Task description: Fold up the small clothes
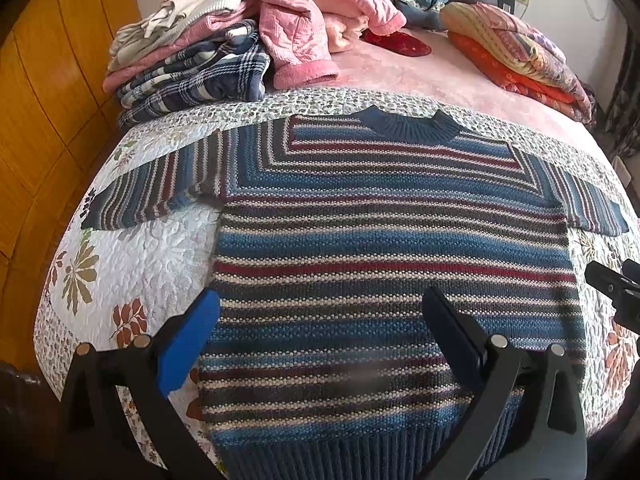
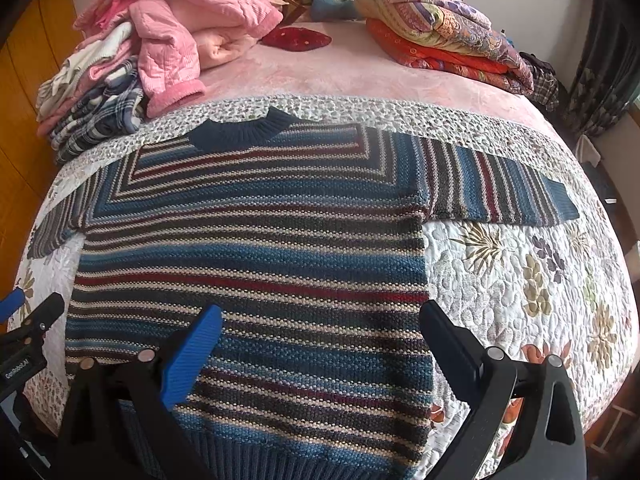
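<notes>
A small striped knit sweater (image 1: pixel 392 248) (image 2: pixel 256 248), blue, red, grey and cream with a dark navy collar, lies flat and face up on a floral quilt (image 1: pixel 132 248) (image 2: pixel 520 280). Both sleeves are spread straight out to the sides. My left gripper (image 1: pixel 320 312) hovers open over the sweater's lower left part, nothing between its fingers. My right gripper (image 2: pixel 320 320) hovers open over the lower right part, near the side seam. The right gripper's tip also shows at the right edge of the left wrist view (image 1: pixel 616 288), and the left gripper's tip at the left edge of the right wrist view (image 2: pixel 28 320).
A pile of clothes, plaid and pink padded ones (image 1: pixel 224 40) (image 2: pixel 132 52), sits at the far left of the bed. Folded colourful quilts (image 1: pixel 520 52) (image 2: pixel 444 28) lie at the far right on a pink bedspread (image 1: pixel 420 76). A wooden wardrobe (image 1: pixel 48 128) stands to the left.
</notes>
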Demonstrator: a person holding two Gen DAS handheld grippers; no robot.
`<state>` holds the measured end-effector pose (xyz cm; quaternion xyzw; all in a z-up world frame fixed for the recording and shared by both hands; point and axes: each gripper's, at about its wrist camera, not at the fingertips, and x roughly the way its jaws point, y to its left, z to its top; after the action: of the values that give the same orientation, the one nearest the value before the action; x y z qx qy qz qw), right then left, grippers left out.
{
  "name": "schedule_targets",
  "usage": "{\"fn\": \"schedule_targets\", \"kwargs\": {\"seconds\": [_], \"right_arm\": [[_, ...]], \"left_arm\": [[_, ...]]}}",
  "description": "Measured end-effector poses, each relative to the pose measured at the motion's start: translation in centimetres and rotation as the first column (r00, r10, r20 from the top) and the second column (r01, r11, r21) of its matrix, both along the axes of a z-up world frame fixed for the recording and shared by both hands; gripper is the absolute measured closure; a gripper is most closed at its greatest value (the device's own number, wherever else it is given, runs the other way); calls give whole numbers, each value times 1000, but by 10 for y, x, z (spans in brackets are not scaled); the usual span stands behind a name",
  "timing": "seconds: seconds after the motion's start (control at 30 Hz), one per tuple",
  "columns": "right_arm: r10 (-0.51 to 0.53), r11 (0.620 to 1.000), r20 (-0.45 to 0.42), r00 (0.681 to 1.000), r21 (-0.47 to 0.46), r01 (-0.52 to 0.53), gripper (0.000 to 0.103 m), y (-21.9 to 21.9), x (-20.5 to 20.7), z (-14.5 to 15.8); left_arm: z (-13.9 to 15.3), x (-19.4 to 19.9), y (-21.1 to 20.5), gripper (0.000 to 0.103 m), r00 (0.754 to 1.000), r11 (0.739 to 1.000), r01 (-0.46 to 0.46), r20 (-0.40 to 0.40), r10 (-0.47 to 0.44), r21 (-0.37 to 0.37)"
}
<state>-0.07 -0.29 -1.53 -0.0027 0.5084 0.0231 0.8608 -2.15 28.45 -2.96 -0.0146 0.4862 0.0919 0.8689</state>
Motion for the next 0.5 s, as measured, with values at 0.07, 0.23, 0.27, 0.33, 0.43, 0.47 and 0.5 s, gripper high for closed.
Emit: {"fn": "schedule_targets", "kwargs": {"seconds": [0.07, 0.23, 0.27, 0.33, 0.43, 0.47, 0.5], "right_arm": [[-1, 1000, -2, 1000, 1, 1, 4, 0, 0, 0], [-3, 1000, -3, 1000, 4, 3, 4, 1, 1, 1], [-2, 1000, -3, 1000, 4, 2, 4, 0, 1, 1], [-1, 1000, -2, 1000, 3, 1, 4, 1, 1, 1], [-2, 1000, -4, 1000, 5, 2, 4, 1, 2, 2], [-3, 1000, -3, 1000, 5, 3, 4, 1, 2, 3], [-2, 1000, -3, 1000, 5, 2, 4, 1, 2, 2]], "left_arm": [[0, 0, 0, 3, 1000, 1000, 1, 0, -1, 0], [0, 0, 0, 3, 1000, 1000, 0, -1, 0, 0], [0, 0, 0, 3, 1000, 1000, 0, 0, 0, 0], [0, 0, 0, 3, 1000, 1000, 0, -1, 0, 0], [0, 0, 0, 3, 1000, 1000, -1, -1, 1, -2], [0, 0, 1, 3, 1000, 1000, -2, -2, 1, -7], [-1, 0, 1, 3, 1000, 1000, -2, -2, 2, -9]]}}
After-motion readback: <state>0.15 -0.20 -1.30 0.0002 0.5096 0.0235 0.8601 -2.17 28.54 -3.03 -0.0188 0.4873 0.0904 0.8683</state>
